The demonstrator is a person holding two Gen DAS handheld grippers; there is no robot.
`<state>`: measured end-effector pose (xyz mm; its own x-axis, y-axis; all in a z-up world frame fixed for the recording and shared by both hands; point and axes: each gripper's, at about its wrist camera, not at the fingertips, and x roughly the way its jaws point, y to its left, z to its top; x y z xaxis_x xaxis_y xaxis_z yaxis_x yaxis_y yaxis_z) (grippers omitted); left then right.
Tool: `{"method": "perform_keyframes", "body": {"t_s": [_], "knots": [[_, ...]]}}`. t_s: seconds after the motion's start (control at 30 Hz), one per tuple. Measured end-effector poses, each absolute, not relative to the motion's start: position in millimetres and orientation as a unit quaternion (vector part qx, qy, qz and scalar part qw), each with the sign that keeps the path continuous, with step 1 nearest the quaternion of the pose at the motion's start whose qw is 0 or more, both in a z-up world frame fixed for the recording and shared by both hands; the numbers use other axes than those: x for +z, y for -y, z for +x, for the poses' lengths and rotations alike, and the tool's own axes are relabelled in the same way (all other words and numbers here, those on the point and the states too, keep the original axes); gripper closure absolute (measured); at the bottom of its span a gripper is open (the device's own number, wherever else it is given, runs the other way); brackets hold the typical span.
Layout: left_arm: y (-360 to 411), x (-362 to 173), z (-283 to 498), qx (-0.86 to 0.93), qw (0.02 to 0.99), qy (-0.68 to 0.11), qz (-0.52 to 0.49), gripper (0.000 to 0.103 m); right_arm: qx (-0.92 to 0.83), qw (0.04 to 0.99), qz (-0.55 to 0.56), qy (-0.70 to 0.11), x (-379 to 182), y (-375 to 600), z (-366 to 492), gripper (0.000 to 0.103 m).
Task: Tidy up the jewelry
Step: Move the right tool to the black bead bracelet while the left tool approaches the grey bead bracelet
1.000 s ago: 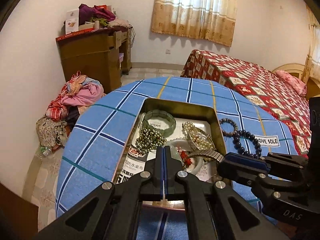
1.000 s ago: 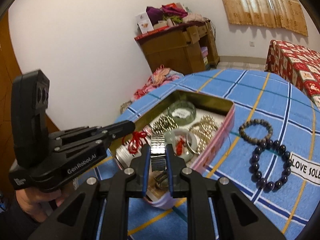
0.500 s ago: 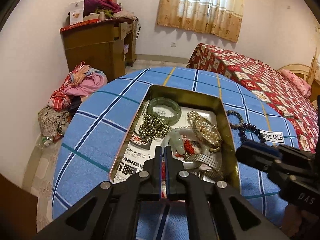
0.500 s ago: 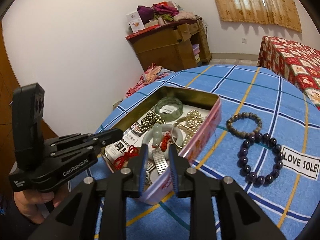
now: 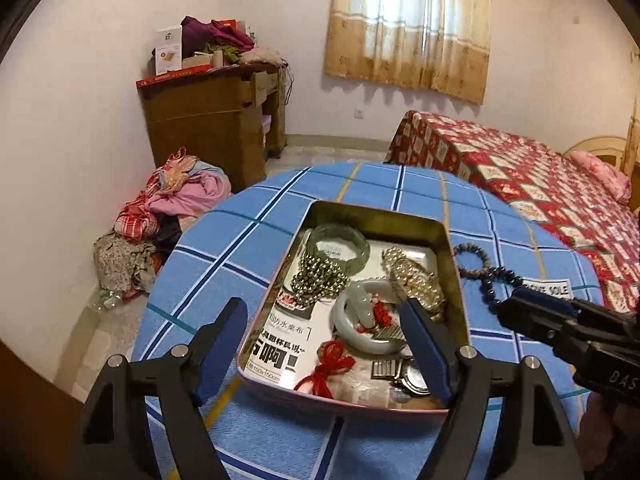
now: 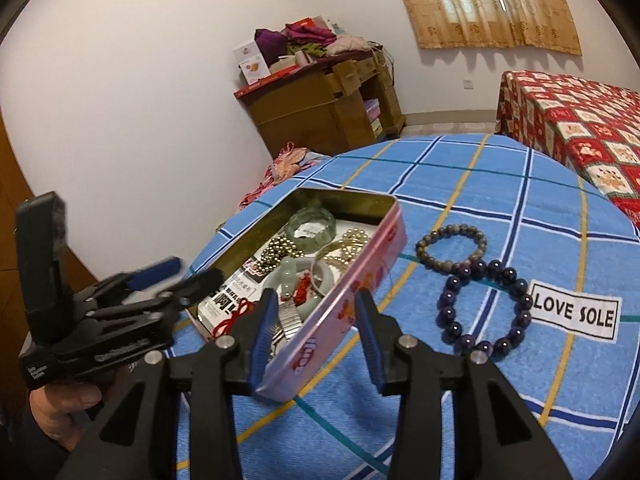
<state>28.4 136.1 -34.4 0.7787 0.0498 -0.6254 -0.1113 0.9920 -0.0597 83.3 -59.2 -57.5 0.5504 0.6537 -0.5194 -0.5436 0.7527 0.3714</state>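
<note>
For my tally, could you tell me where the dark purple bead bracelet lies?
Right wrist view: the dark purple bead bracelet lies on the blue checked cloth, right of the tin, touching the grey-brown bead bracelet.

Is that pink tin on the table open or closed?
Open. The pink tin has no lid on it, and the green bangle, beads and a watch lie exposed inside.

In the centre of the frame we see the tin on the table. In the tin lie a bangle, bead strings and a watch. To the right of the tin, on the table, two bead bracelets touch each other. At upper centre, behind the table, stands a cabinet.
</note>
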Motion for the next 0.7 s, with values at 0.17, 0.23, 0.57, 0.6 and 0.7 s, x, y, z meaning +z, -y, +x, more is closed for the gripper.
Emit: {"method": "perform_keyframes", "body": {"t_s": [0.17,0.23,0.57,0.6,0.7], "knots": [[-135.8,-35.4,31.0,0.045,0.94,-0.335,-0.043,0.024,0.338,0.877,0.089,-0.331,-59.4,62.2,83.5,0.056],[-135.1,-36.3,31.4,0.046,0.94,-0.337,-0.042,0.024,0.338,0.876,0.09,-0.332,-59.7,63.4,83.4,0.054],[-134.7,-37.3,30.7,0.05,0.938,-0.339,-0.041,0.024,0.336,0.877,0.09,-0.332,-59.7,65.7,82.2,0.052],[-134.7,-37.1,30.8,0.05,0.938,-0.339,-0.041,0.024,0.336,0.877,0.09,-0.332,-59.8,66.5,81.9,0.052],[-132.0,-35.3,30.9,0.046,0.939,-0.337,-0.045,0.024,0.334,0.878,0.089,-0.33,-60.1,72.0,82.0,0.052]]}}
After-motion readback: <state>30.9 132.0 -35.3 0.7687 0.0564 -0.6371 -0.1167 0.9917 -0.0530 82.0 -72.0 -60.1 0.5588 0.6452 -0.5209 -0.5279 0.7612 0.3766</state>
